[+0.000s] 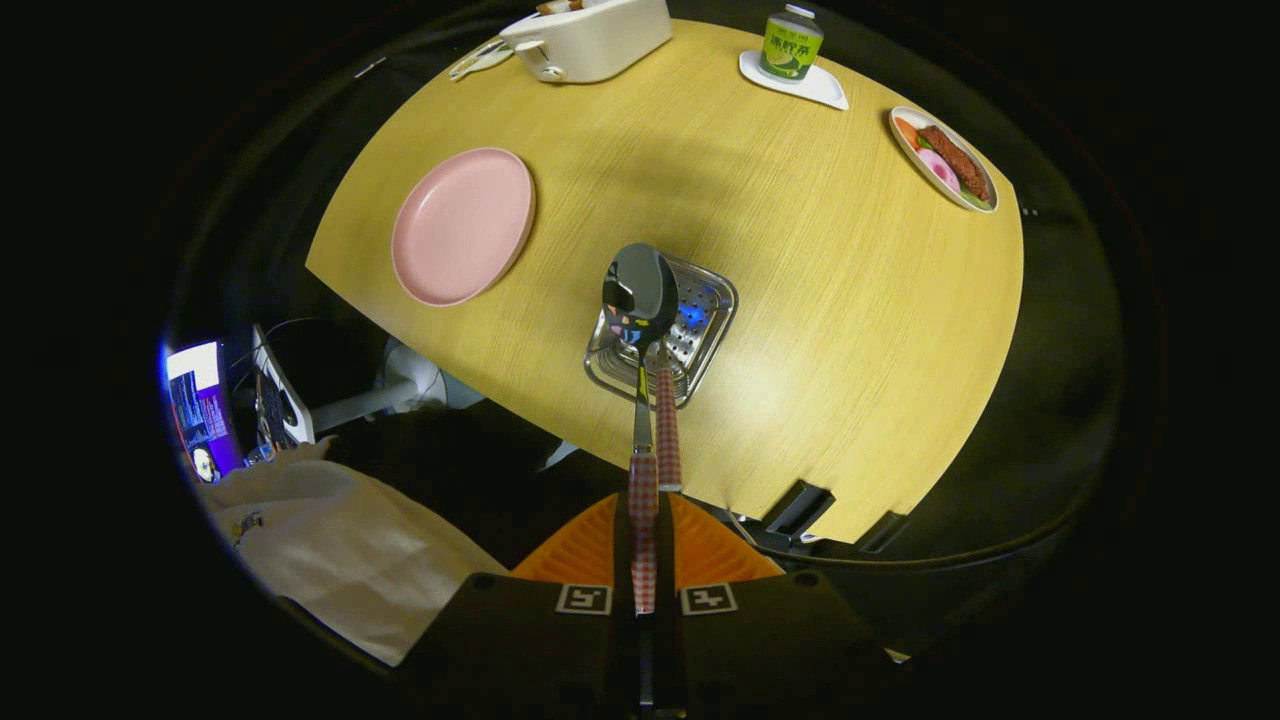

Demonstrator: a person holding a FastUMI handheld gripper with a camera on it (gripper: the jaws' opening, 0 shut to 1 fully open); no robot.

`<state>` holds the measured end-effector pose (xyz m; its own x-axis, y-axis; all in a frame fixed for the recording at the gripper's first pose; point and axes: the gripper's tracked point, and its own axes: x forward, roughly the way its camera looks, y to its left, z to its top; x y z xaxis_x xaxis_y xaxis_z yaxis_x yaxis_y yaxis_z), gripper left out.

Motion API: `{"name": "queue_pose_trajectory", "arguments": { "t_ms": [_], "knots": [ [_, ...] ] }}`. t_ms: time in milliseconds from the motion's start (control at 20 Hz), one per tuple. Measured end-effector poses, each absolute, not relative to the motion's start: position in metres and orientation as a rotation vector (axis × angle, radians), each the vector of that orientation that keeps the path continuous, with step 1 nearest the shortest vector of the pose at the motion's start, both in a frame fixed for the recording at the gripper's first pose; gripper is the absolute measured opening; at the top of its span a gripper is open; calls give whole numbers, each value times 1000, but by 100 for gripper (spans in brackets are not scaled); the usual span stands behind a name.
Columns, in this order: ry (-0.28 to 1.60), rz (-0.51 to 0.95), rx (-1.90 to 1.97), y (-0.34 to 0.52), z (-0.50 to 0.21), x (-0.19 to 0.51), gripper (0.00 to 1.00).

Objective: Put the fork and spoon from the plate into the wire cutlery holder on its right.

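Note:
My gripper (645, 525) is shut on the checked handle of the spoon (640, 290), high above the wooden table (820, 300). The spoon's shiny bowl points away from me and hangs over the square metal cutlery holder (700, 335), which stands near the table's close edge. A second checked handle, the fork's (667, 430), rises out of the holder right beside the spoon's stem. The pink plate (462, 225) lies to the holder's left with nothing on it.
A white lidded container (590, 35) stands at the far edge, with a green bottle (790, 42) on a white coaster beside it. A dish of food (945, 158) sits far right. A person's white sleeve (330, 540) and a lit screen (200, 410) are below the table's left edge.

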<state>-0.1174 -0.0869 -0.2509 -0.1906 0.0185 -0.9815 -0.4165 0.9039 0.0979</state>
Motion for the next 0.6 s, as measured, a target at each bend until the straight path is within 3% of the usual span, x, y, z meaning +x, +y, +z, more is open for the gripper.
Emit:
{"name": "queue_pose_trajectory", "arguments": {
  "t_ms": [400,600],
  "knots": [
    [2010,442,-317,-96,-261,-111,11],
    [2057,427,-322,-96,-263,-99,12]
  ]
}}
